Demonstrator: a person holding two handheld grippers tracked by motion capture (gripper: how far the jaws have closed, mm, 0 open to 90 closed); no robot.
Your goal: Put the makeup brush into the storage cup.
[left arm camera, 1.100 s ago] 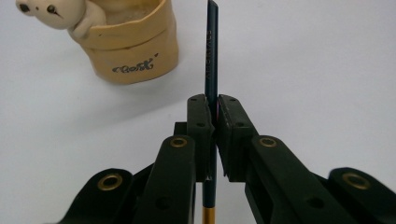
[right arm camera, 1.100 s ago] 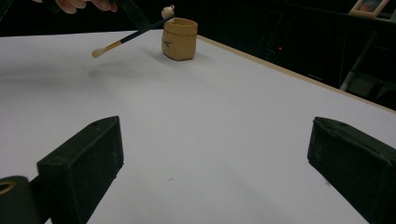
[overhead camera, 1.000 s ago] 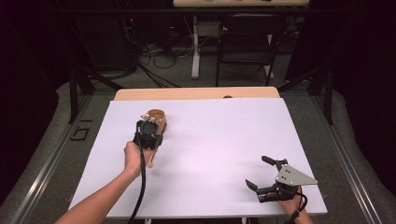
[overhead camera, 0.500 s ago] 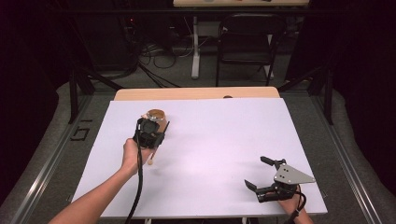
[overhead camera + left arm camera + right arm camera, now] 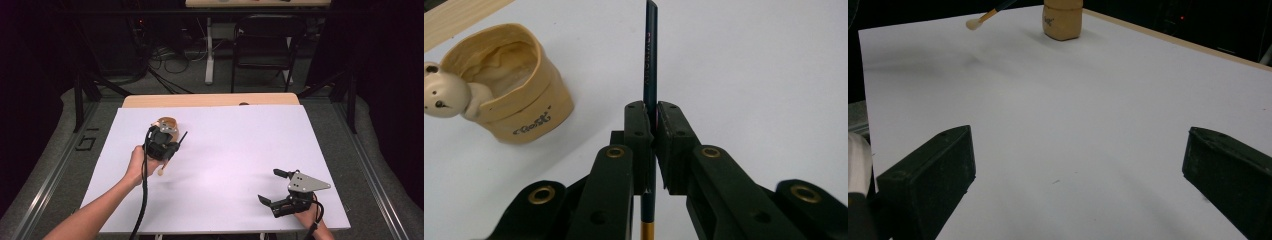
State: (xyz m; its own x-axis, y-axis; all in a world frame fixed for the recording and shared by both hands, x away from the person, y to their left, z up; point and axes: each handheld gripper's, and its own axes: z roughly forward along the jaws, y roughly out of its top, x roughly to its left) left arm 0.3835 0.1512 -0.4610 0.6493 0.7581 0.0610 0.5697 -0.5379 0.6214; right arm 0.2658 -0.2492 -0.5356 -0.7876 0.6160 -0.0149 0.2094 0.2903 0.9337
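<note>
Brush (image 5: 650, 75), thin and dark, is pinched tight in the left gripper (image 5: 162, 145), up over the white table (image 5: 240, 150). Nearer, the right gripper (image 5: 274, 187) rests with jaws wide. Farther back stands a tan bear cup (image 5: 511, 90).

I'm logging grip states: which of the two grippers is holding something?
The left gripper, beside the bear cup: its jaws are shut on a dark pencil. The right gripper rests open, nothing between its jaws.
</note>
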